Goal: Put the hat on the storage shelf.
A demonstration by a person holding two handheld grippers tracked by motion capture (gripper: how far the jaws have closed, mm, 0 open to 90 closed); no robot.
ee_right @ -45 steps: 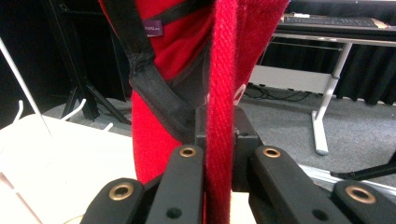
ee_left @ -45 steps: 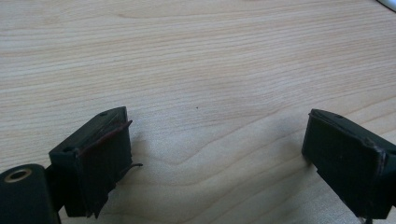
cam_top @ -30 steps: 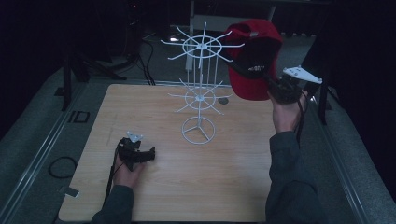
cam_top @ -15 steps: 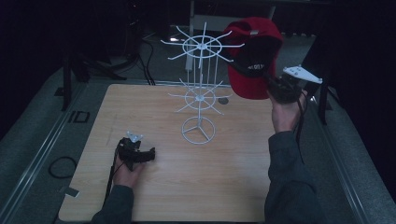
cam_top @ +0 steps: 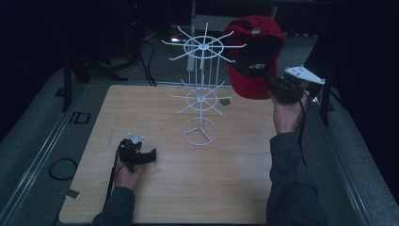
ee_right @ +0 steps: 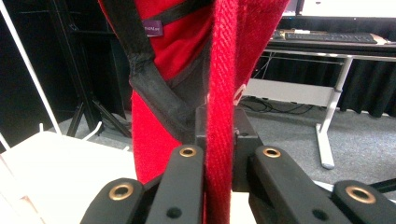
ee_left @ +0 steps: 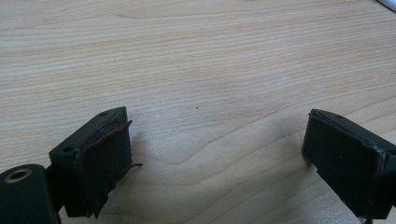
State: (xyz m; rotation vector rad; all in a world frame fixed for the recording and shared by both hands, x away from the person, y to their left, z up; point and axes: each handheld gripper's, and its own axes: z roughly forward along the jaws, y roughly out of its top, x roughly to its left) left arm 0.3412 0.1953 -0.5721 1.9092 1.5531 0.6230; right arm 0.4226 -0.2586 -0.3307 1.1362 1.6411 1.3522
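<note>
High by the white rack [cam_top: 201,89], right gripper [cam_top: 277,88] fingers pinching red cap [cam_top: 254,56], left gripper [cam_top: 141,157] fingers wide apart, holding nothing, on table [cam_top: 226,188]

Cap [cam_top: 254,61] right of rack [cam_top: 200,94] on table [cam_top: 235,183].

Red cap [cam_top: 256,56] with black inner lining and a purple label, at 1 o'clock; white wire rack [cam_top: 201,89] at centre; pale wood-grain table [cam_top: 188,188]; black grippers, left gripper [cam_top: 141,157] at 8 o'clock, right gripper [cam_top: 277,89] bearing a grey plate.
</note>
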